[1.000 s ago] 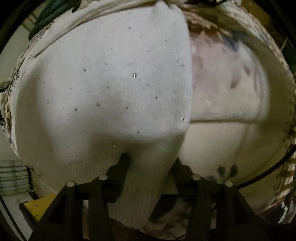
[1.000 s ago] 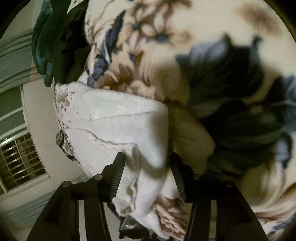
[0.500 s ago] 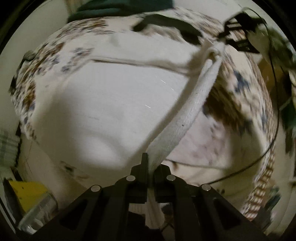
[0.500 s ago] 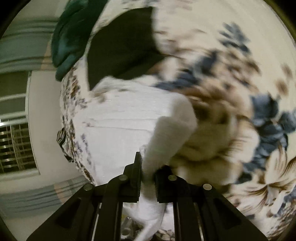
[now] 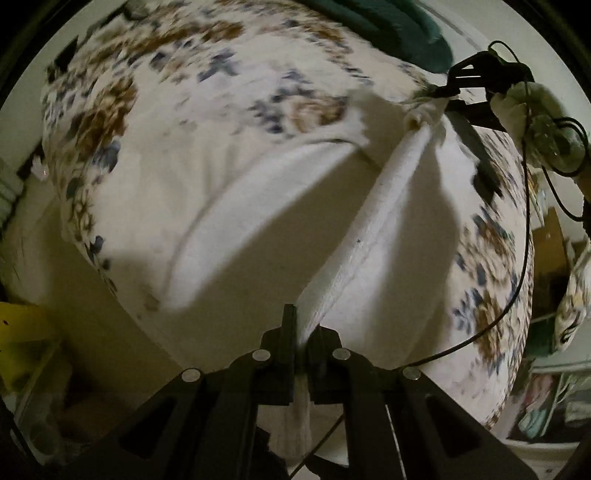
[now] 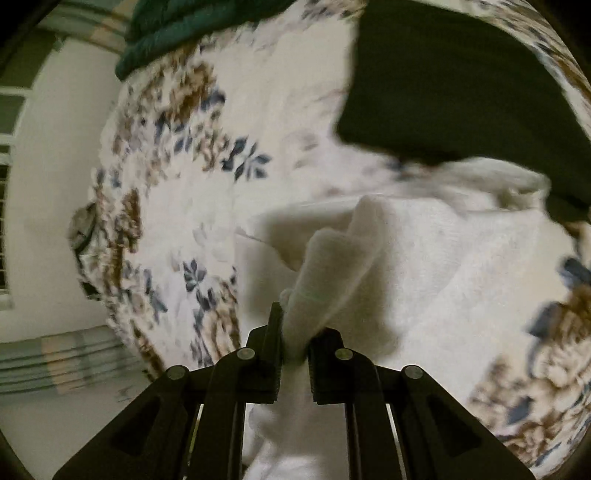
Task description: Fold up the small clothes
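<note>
White knit garment [image 5: 280, 206], likely a small sweater, hangs stretched over a floral-print bed [image 5: 192, 88], and in the left wrist view its ribbed hem band [image 5: 373, 221] runs as a taut strip from the left gripper [image 5: 303, 332] up to the right gripper [image 5: 448, 90] at the far upper right. The left gripper is clamped tight on that band, the cloth passing straight between its jaws and out below them. Holding the hem at 2 ends this way looks meant to pull the edge straight so the body hangs flat for a fold. A dark green blanket [image 5: 399, 26] lies at the bed's far edge, and a thin black cable [image 5: 517, 273] loops across the right side.

From the right wrist view, the right gripper [image 6: 295, 343] is likewise pinched on a bunched corner of the white knit [image 6: 328, 266], which rises directly from the jaws and spreads out to the right over the bed [image 6: 184, 147]. Its jaws have just been closing, with that cloth between them. A dark, nearly black garment [image 6: 454, 85] lies on the bed beyond, just past the far edge of the knit. Blur hides finer detail.
</note>
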